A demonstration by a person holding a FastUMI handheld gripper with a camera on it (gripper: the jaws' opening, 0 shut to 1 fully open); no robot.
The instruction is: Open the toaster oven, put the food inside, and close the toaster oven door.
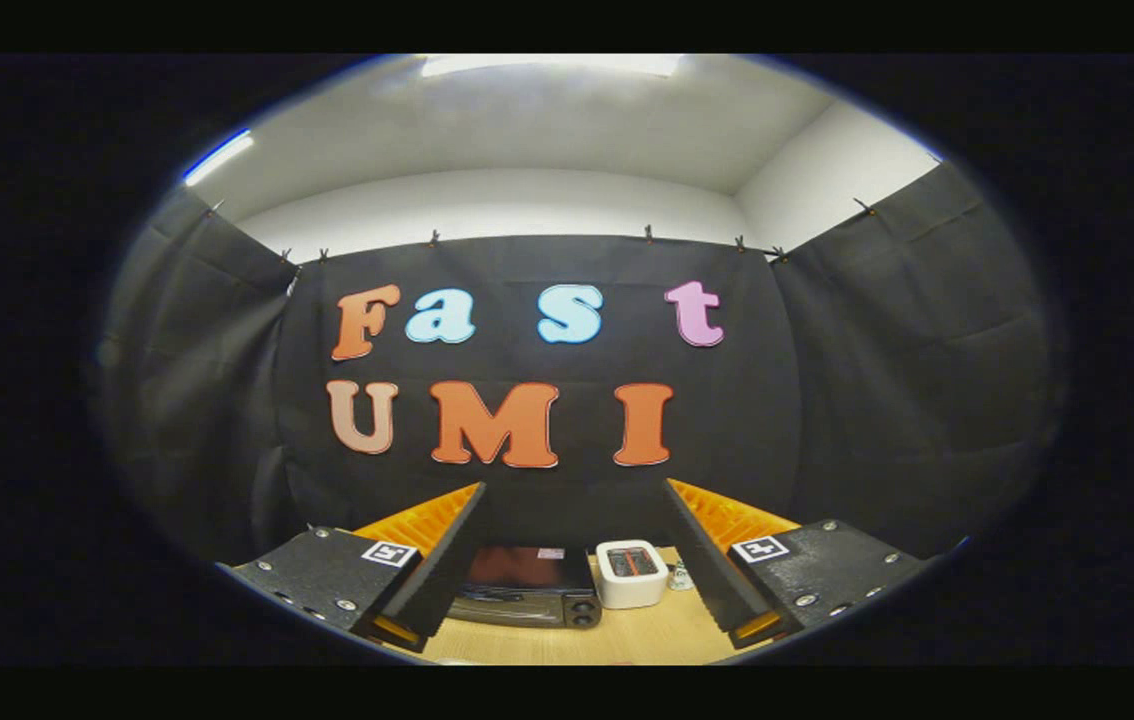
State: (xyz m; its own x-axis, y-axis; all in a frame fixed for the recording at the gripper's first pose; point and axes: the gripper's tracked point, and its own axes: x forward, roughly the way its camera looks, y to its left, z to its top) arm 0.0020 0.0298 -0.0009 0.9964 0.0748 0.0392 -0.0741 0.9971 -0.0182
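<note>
Toaster oven x1, door closed, white toaster x1 beside it, wooden table, gripper jaws spread wide, grasping nothing

Dark toaster oven, door closed, on table.

Claw: two wedge-shaped fingers, ribbed inner pads, dark screw-studded mounts, square tag on each mount.

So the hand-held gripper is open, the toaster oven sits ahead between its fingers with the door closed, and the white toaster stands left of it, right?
Not quite. In the gripper view the white toaster stands to the right of the toaster oven, not the left. The rest holds: the hand-held gripper is open and the oven door looks closed.
</note>
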